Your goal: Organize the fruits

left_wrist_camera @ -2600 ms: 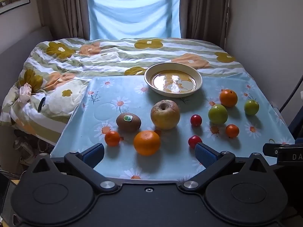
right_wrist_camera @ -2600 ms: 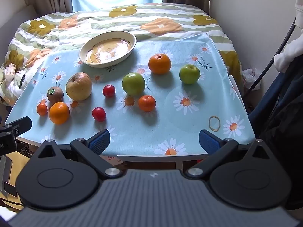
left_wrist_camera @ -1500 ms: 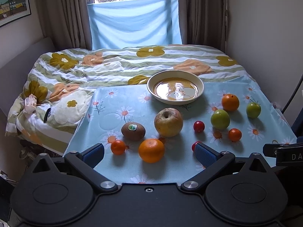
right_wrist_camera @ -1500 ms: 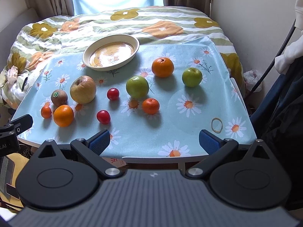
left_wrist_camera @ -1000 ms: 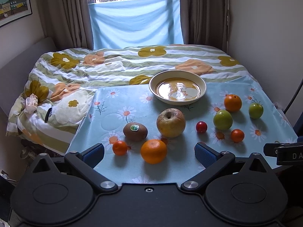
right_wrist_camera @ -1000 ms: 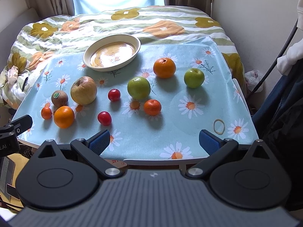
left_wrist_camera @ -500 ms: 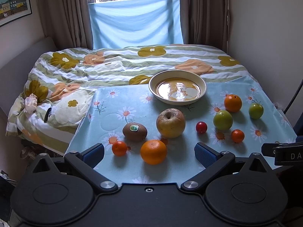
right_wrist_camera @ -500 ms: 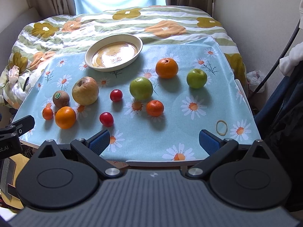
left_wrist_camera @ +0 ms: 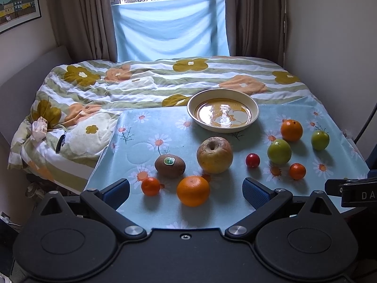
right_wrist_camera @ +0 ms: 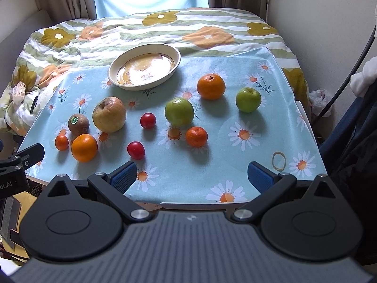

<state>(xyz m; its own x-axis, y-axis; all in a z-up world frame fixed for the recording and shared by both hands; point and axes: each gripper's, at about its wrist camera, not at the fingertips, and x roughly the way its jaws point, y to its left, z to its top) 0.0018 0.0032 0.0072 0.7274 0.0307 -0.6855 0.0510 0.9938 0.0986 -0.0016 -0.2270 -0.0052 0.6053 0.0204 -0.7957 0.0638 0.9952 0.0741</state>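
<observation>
Covering table: daisy cloth [right_wrist_camera: 247, 162] (bed [left_wrist_camera: 146, 82] behind); both tongs [left_wrist_camera: 186, 189] [right_wrist_camera: 192, 175] spread, empty

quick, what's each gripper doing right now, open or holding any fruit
Left hand-held gripper: open, holding nothing.
Right hand-held gripper: open, holding nothing.

Empty cream bowl [right_wrist_camera: 177, 57], loose oranges [right_wrist_camera: 211, 86], green apples [right_wrist_camera: 179, 111], kiwi [right_wrist_camera: 78, 124], tomatoes [right_wrist_camera: 148, 120] on tablecloth [right_wrist_camera: 212, 165]

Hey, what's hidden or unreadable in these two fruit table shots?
- Second red tomato: left wrist view, hidden behind the left tool.
- Kiwi sticker text: both views, too small.
- Table's near edge: left view, covered by that tool's body.
</observation>
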